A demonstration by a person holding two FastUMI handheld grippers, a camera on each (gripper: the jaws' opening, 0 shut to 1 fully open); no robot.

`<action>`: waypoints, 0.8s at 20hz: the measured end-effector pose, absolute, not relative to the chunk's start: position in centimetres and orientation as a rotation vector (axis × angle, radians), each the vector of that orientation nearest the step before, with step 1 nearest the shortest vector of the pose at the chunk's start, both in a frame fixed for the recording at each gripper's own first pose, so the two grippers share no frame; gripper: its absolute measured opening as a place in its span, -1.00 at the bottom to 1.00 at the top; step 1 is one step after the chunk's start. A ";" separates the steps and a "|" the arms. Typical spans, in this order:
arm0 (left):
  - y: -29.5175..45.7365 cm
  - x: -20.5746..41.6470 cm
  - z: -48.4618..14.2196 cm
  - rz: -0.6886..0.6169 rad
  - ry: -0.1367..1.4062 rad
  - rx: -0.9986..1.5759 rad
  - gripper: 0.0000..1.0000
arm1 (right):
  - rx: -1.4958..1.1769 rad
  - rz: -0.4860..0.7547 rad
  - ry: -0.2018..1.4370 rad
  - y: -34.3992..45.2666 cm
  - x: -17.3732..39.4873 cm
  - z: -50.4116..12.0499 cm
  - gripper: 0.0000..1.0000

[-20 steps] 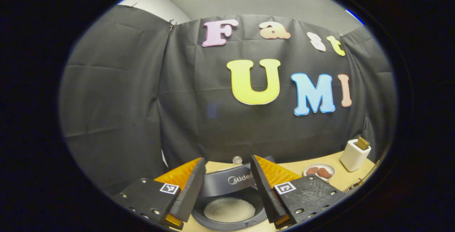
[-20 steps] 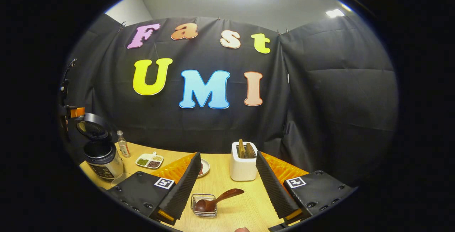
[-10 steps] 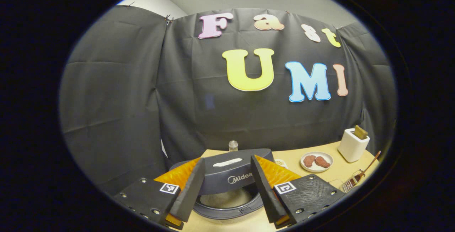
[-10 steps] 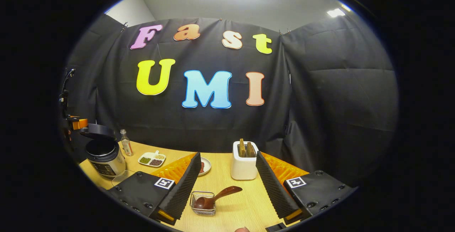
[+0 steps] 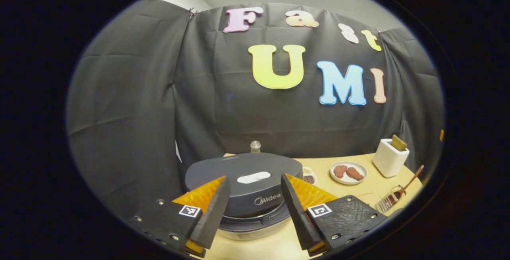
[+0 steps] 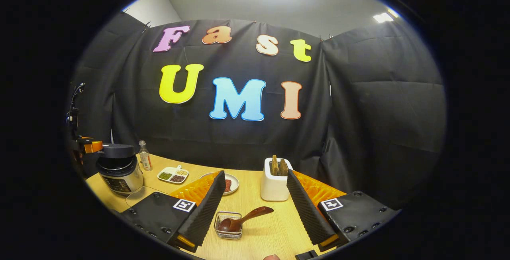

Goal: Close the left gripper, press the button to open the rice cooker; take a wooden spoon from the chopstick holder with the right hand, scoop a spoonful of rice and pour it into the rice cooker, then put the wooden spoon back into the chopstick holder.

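Pressing down over the rice cooker (image 5: 243,190), the left gripper (image 5: 253,206) has its fingers apart on either side of the lid's front edge, not clamped on anything. The lid now lies flat on the pot, though a thin seam shows at the front, so I cannot tell whether it has latched. The risk from here: if the latch has not caught, the lid could spring up once the gripper leaves, or a sideways push could slide the cooker on the table (image 6: 259,228).

In the right gripper view, the right gripper (image 6: 255,212) hangs above the table with fingers spread and nothing held. The wooden spoon (image 6: 243,220) rests bowl-down in the small wire holder (image 6: 228,231) just beneath, handle leaning right. The white chopstick holder (image 6: 274,184) stands behind.

A second ago the lid stood raised and white rice showed inside the pot; half a second ago it was partway down. The spoon has not moved.
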State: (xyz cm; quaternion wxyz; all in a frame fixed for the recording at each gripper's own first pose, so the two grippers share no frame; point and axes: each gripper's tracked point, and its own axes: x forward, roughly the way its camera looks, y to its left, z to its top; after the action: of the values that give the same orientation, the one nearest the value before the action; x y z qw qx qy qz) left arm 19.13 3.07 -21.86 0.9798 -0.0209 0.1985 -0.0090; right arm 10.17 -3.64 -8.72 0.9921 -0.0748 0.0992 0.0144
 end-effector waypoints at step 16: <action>2.2 17.4 -26.8 -0.013 0.476 -0.013 0.65 | -0.159 0.032 0.206 -3.9 10.0 -8.8 0.94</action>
State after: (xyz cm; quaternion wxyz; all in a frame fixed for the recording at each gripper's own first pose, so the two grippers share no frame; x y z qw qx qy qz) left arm 17.37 2.16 -26.76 0.9718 -0.0066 0.2356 -0.0066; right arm 9.96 -3.92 -8.77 0.9915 -0.0791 0.1025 0.0161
